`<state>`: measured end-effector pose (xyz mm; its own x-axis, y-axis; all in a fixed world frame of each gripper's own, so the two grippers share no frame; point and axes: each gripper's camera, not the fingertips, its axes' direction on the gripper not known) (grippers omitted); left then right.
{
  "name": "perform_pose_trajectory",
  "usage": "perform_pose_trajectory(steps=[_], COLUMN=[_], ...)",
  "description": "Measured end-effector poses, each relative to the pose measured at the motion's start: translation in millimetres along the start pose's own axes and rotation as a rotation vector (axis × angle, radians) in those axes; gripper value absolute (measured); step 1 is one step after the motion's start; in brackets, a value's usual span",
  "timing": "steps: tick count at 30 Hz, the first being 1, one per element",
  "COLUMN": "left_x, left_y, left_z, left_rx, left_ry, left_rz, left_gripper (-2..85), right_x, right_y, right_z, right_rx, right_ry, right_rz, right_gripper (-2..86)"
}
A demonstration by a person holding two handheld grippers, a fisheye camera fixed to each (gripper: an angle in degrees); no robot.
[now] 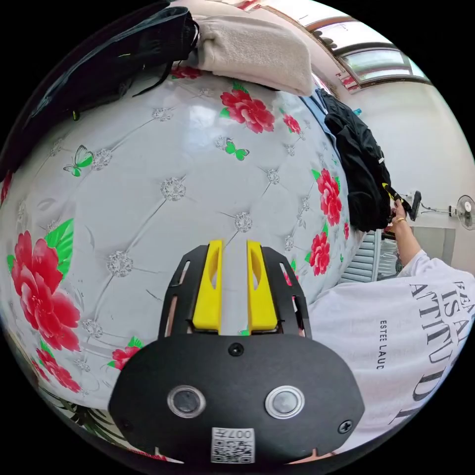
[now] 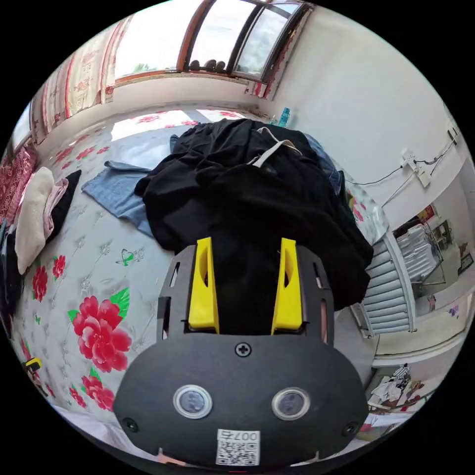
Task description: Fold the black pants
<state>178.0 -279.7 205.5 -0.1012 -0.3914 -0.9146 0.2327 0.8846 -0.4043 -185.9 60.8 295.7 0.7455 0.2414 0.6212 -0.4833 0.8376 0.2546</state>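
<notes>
Pants (image 2: 257,198) lie heaped on the bed (image 2: 94,257) at twelve o'clock from my right claw (image 2: 245,277), jaws wide and empty just short of them, nearer than my left claw (image 1: 233,282), narrowly open over bare bed.

Bedroom in a home.
I see a floral mattress (image 1: 148,198), folded clothes (image 2: 34,217), window (image 2: 217,39), wall fan (image 1: 466,210).

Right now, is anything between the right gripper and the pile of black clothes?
Nothing visible. The right gripper is open, its yellow jaws just in front of the black clothes pile on the flowered bed. Which piece is the pants, I cannot tell.
</notes>
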Motion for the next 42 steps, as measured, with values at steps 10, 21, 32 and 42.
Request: perform_pose_trajectory(steps=[10,21,32,42], left_x=[21.8,41.3,-17.5,-71.0], left_y=[-3.8,49.7,161.9,245.4], left_z=[17.5,-13.9,-70.9,-70.3], left_rx=[-0.061,0.047,0.286,0.389], left_ry=[0.027,0.066,0.166,0.239], left_rz=[0.046,0.124,-0.025,-0.129], left_gripper=[4.9,5.7,8.0,13.1], right_x=[41.8,-56.4,-280.1,-222.7], right_y=[17.5,133.7,285.6,274.4], right_z=[51.8,-145.8,-197.3,-161.0], right_rx=[-0.134,0.209,-0.2,-0.111], right_ry=[-0.056,-0.748,-1.512,-1.002], right_rz=[0.174,-0.389,-0.878,-0.76], right_gripper=[0.9,-0.3,0.7,5.4])
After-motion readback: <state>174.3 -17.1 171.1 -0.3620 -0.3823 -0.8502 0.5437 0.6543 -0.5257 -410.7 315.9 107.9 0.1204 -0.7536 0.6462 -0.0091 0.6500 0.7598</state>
